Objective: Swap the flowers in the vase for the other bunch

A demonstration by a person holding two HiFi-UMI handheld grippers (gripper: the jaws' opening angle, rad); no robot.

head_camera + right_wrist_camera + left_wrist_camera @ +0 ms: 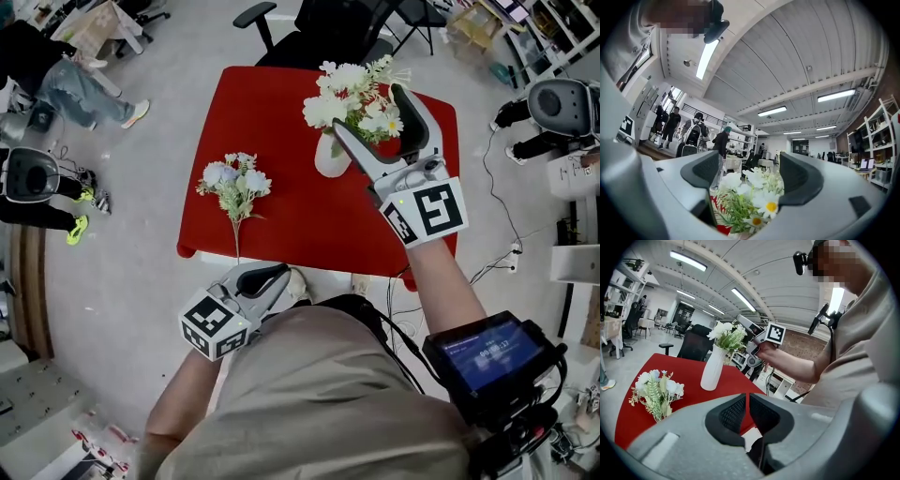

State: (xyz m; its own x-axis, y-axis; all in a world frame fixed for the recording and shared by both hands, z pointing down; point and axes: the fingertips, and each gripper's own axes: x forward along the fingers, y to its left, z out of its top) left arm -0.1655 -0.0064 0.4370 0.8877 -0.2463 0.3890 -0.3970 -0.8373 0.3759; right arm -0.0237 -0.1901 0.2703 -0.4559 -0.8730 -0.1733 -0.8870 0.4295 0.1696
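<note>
A white vase (330,157) stands near the far side of the red bench (281,216), holding a bunch of white daisies (349,94). The right gripper (367,106) hangs at the blooms with its jaws spread wide. The flower heads (750,194) sit between the pads, which do not press on them. The other bunch (234,183) (pale blue and white blooms) lies flat on the bench's left part, well apart from the vase, stem toward the near edge. The left gripper (279,276) hovers at that near edge, jaws pressed together on nothing.
</note>
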